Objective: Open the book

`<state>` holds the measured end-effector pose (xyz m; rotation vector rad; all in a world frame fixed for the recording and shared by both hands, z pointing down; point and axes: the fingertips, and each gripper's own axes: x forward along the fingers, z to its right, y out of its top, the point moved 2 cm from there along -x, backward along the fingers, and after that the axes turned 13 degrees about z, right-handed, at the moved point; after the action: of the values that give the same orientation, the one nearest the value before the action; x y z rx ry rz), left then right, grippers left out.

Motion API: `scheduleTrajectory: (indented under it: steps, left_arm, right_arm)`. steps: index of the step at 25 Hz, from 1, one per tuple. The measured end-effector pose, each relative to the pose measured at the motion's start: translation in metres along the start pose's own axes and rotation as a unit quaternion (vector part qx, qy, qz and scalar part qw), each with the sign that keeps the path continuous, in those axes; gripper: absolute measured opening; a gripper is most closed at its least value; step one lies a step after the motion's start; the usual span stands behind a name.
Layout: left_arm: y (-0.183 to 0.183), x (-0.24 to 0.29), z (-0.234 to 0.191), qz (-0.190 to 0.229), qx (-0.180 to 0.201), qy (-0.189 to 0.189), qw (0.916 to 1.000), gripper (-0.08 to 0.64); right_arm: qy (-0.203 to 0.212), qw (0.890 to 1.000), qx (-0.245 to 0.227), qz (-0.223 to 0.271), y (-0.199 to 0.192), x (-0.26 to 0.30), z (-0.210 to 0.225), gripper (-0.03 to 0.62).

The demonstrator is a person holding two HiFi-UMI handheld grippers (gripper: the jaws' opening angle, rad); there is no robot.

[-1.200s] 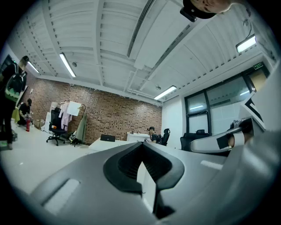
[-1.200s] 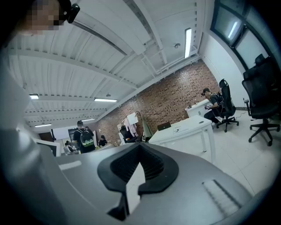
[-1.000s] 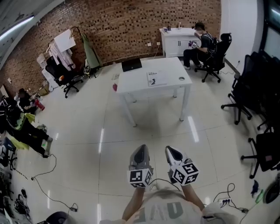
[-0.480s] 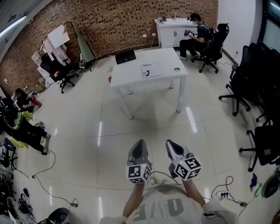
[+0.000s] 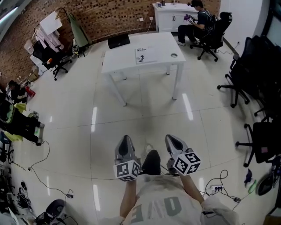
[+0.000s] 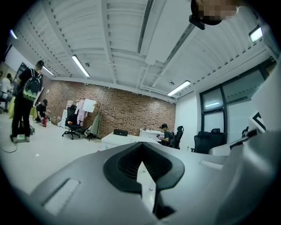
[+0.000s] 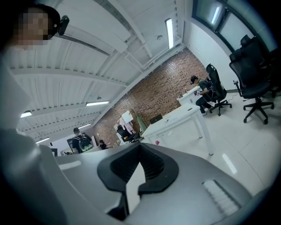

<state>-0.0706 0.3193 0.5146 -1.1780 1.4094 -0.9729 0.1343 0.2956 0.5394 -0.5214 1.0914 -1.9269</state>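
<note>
The book (image 5: 142,55) lies closed on the white table (image 5: 131,61) far across the floor, next to a black laptop (image 5: 119,41) at the table's back edge. My left gripper (image 5: 126,139) and right gripper (image 5: 170,138) are side by side low in the head view, close to my body and far from the table. Both are shut with nothing between the jaws. The left gripper (image 6: 141,161) looks level toward the table (image 6: 117,139). In the right gripper view the gripper (image 7: 139,166) is rolled, and the table (image 7: 175,117) stands ahead at right.
A person sits at a white cabinet (image 5: 169,11) at the far right. Black office chairs (image 5: 246,74) line the right side. A chair piled with clothes (image 5: 48,50) stands far left. Cables (image 5: 41,169) trail on the floor. A person with a backpack (image 6: 26,101) stands at left.
The table has slid up and left in the head view. Both grippers sit a little lower and the left one further left. A dark trouser leg now shows between them.
</note>
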Motion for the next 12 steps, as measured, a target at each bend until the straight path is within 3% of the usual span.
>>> scheduleTrajectory:
  steps: [6, 8, 12]
  left_arm:
    - [-0.023, 0.073, -0.009, 0.023, -0.004, -0.023, 0.9995, 0.011]
    - [-0.034, 0.112, -0.015, 0.036, -0.012, -0.042, 0.9984, 0.011]
    - [-0.060, 0.213, -0.035, 0.022, -0.017, -0.053, 0.9982, 0.011]
  right_arm:
    - [-0.024, 1.000, 0.002, 0.009, 0.003, 0.056, 0.049, 0.005]
    - [-0.026, 0.999, -0.001, 0.017, 0.006, 0.092, 0.067, 0.005]
    - [-0.038, 0.999, -0.012, 0.018, 0.019, 0.186, 0.105, 0.005]
